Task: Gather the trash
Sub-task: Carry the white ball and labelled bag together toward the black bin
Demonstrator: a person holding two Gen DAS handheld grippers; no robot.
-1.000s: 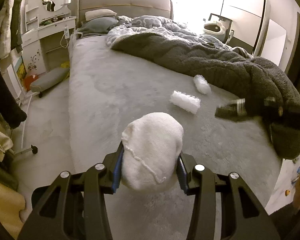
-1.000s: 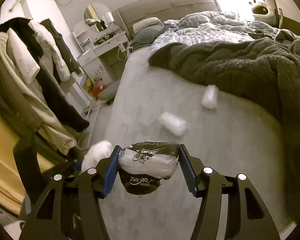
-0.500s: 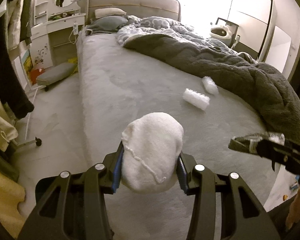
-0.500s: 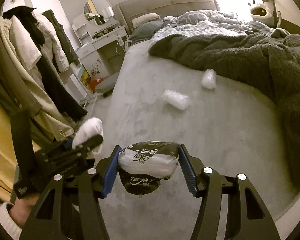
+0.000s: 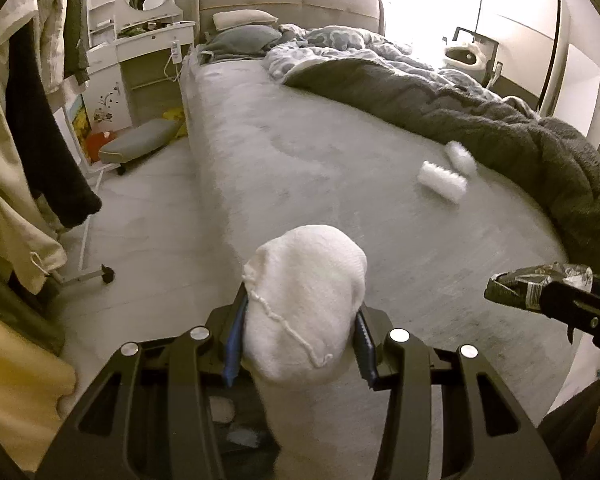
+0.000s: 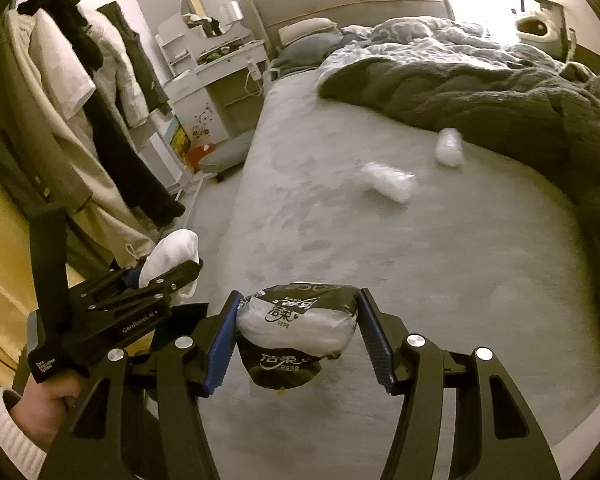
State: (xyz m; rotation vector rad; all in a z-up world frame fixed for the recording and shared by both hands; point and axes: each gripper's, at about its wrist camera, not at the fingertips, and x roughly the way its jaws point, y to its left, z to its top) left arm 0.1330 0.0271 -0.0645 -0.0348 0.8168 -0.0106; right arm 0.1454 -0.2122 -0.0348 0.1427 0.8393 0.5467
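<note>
Two pieces of trash are held, one in each claw. The left claw (image 5: 300, 334) is squeezed tight on a white sock (image 5: 304, 300). The sock bulges out above the blue pads (image 5: 233, 344), and its lower end is hidden behind the black claw frame. A loose thread runs down its front. The right claw (image 6: 296, 334) is squeezed on a crinkly tissue pack (image 6: 296, 328), black and white with printed writing. The writing is too small and bent to read. The pack's bottom hangs down between the jaws.

From the left wrist view, the right claw pokes in at 3 o'clock, with only its tip and the pack's dark end showing. From the right wrist view, the left claw sits at 9 o'clock with the sock sticking out of it. A hand (image 6: 44, 400) in a white sleeve holds its handle, partly cut off by the picture's edge.

Two more bits of trash lie on the bed (image 5: 300, 160), toward 2 o'clock: a clear plastic wrapper (image 5: 442, 181) and a second plastic wrapper (image 5: 462, 156) just beside it. Both are blurry, so their shape is hard to tell. The second one lies near the edge of a dark fluffy blanket (image 5: 480, 112).

Past the bed, at 11 o'clock, stands a white dresser (image 5: 140, 52) with a round mirror. Clothes (image 6: 100, 100) hang at 9 o'clock. Bright light at 1 o'clock washes out the far wall.
</note>
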